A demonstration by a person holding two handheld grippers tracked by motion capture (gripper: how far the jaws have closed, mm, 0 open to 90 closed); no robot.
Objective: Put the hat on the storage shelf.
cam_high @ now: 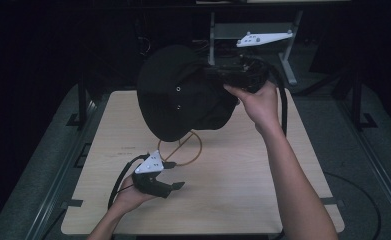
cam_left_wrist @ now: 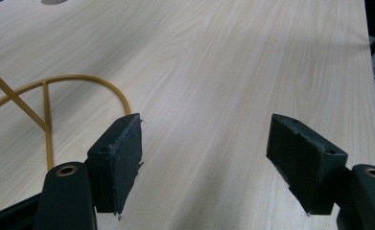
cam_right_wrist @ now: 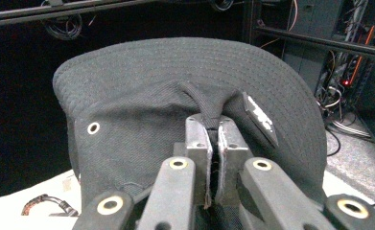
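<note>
Left gripper (cam_high: 175,187), jaws apart, idle near; right gripper (cam_right_wrist: 217,125) clamps black hat (cam_high: 183,92); lower centred over gold stand (cam_high: 185,150).

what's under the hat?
Under the hat, held up by the right hand-held gripper, the gold wire stand's ring rests on the table. The stand's top is hidden by the hat.

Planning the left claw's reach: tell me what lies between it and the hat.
In the high view, the gold wire stand sits on the table between the left claw and the black hat.
</note>
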